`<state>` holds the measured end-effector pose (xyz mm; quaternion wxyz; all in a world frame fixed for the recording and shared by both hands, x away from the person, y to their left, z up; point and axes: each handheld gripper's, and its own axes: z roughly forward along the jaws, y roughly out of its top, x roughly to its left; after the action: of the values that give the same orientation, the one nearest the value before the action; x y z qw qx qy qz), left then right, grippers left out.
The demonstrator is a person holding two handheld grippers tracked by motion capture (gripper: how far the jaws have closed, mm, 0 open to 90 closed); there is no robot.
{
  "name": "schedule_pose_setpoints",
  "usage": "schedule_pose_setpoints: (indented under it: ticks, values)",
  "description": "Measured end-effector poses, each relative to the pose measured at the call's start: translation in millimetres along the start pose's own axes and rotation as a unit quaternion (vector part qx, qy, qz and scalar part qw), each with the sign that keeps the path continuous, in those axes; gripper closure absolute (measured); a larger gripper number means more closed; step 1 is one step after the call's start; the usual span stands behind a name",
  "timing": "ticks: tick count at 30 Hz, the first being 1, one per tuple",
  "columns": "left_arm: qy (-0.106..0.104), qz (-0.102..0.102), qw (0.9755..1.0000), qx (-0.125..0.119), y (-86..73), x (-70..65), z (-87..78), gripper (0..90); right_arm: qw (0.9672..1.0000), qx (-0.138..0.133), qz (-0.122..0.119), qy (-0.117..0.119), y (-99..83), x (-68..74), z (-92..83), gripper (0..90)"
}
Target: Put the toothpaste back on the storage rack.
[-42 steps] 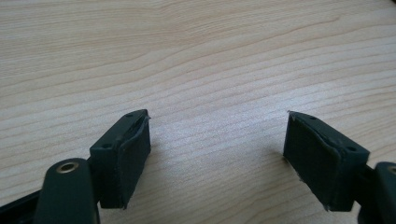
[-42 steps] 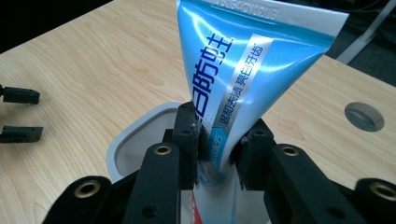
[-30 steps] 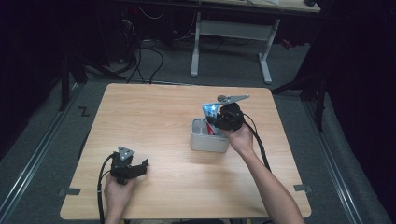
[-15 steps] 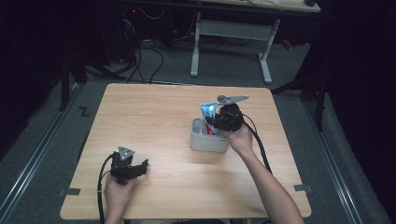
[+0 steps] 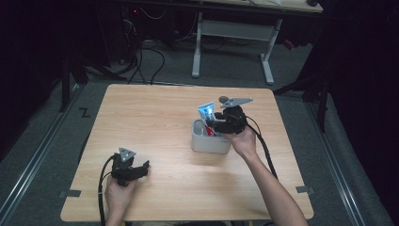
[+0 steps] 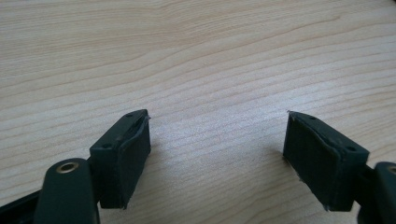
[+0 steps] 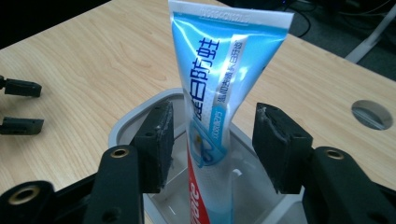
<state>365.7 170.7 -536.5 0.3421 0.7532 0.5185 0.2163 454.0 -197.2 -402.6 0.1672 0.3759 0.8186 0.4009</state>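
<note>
Right gripper (image 7: 212, 149) poised over the grey holder (image 7: 140, 114) at centre frame, fingers (image 7: 156, 140) just swung apart, pads clear on both sides of the toothpaste tube (image 7: 219, 79). Standing between them on its own now, cap end down in the holder, crimped end up and leaning slightly toward the upper right. Looks like a fresh release: tube dropped upright so the holder wall props it, with a red-and-white item tucked in beside it at bottom centre.

From the high view, same story right of centre on the worktop (image 5: 155, 117): holder (image 5: 207, 141) sitting mid-worktop, blue tube (image 5: 206, 112) poking above the rim, right gripper (image 5: 221, 123) angled in from the right with the hand behind it. Held low and close, presumably to keep the tube from toppling before letting go.

Left gripper (image 5: 136, 170) parked at lower left, well apart from the holder, resting near the worktop edge and out of the way. In the left gripper view, fingers (image 6: 126, 158) spread wide, nothing but bare wood grain between them (image 6: 217, 161). Idle, by the look of it.

Round cable hole (image 7: 372, 113) at the far right of the right gripper view, well clear of the action. Next call, probably: lifting straight back without brushing the tube, since a nudge on that leaning top could tip it.
</note>
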Motion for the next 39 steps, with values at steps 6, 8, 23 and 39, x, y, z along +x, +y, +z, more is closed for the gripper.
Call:
schedule_pose_setpoints:
  ticks: [6, 8, 23, 39]
  values:
    - [0.000, 0.000, 1.0000, 0.000, 0.0, -0.1, 0.0, 23.6, 0.9999, -0.011, -0.003, -0.009, 0.8, -1.6, -8.5, 46.4]
    - [0.000, 0.000, 1.0000, 0.000, 0.0, 0.0, 0.0, 23.6, 0.9998, -0.013, -0.004, -0.012, 1.0, -1.8, -10.6, 46.3]
    - [0.001, 0.001, 1.0000, 0.000, 0.1, -0.3, 0.1, 23.6, 0.9992, -0.033, 0.007, -0.023, 0.6, -8.1, -27.1, 46.0]
    - [0.002, 0.002, 1.0000, 0.001, 0.1, -0.7, 0.2, 23.8, 0.9981, -0.049, 0.020, -0.031, -0.7, -14.7, -44.5, 46.0]
